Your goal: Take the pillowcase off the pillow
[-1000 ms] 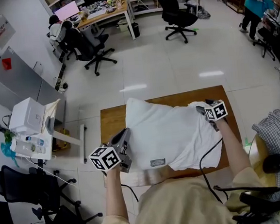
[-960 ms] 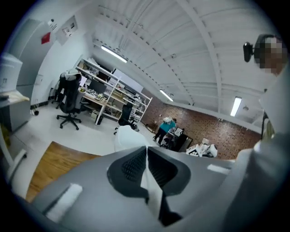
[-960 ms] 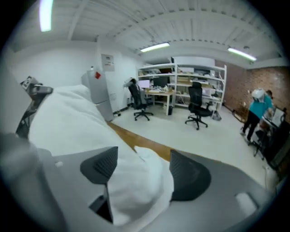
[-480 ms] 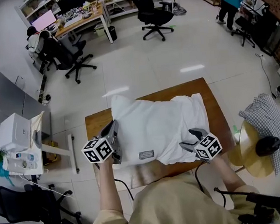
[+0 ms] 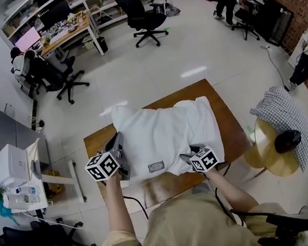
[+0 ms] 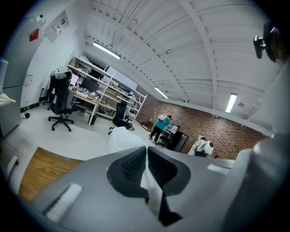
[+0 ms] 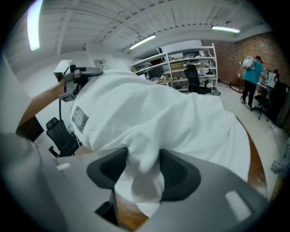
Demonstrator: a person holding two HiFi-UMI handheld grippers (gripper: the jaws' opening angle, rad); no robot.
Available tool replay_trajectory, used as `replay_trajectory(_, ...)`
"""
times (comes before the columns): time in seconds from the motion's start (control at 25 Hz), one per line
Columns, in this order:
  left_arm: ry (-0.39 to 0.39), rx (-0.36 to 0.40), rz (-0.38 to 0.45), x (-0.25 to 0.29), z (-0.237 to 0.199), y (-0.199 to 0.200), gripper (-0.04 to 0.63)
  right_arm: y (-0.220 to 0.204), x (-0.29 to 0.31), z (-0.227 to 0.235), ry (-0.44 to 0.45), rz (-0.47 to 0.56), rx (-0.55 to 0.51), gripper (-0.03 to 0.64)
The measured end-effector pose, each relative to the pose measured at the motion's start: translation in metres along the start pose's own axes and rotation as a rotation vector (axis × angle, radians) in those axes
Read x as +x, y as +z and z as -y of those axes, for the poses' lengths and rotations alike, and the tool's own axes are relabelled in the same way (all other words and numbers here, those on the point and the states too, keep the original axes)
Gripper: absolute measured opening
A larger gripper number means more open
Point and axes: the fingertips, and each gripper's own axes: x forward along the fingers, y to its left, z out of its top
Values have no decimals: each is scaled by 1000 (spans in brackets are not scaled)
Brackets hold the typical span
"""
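Right tongs point(image 5: 188, 156) shifted to near edge, jaws just closing on bunched pillowcase point(image 5: 171, 131); left tongs point(image 5: 118, 142) pinch a fold; pillow point(image 5: 122, 117) still mostly covered.

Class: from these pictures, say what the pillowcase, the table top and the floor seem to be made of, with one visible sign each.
Pillowcase: soft white cloth, perhaps cotton, matt; it creases and bunches.
Table top: wood or wood-look board, brown, streaky grain.
Floor: pale hard tile, glossy; bright light patches reflect in it.
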Motion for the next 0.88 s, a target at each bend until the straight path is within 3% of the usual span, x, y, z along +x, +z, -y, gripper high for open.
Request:
replay_trajectory(0.12, 36, -44, 21, -10, -15, -4, 6, -21, -4, 15, -43, -29, -60, 112)
replay_trajectory(0.2, 29, -94, 59, -22, -25, 4, 6, -47, -23, 35, -42, -44, -16, 30)
replay_trajectory(0.4, -28, -161, 111, -37, -39, 14, 6, -118, -97, 159, -227, -77, 175, 15)
replay_trajectory(0.48, -37, -127, 68, -34, -38, 3, 6, -116, -101, 171, -224, -107, 135, 15)
replay_trajectory(0.6, -7, -30, 1, -29, -32, -12, 6, -95, -95, 148, -154, -138, 42, 39)
replay_trajectory(0.76, 54, 168, -86, -27, -13, -29, 6, -51, -119, 113, -72, -42, -32, 165)
replay_trajectory(0.88, 94, 236, -97, -25, -5, -37, 6, -22, -136, 95, -14, -18, -95, 198)
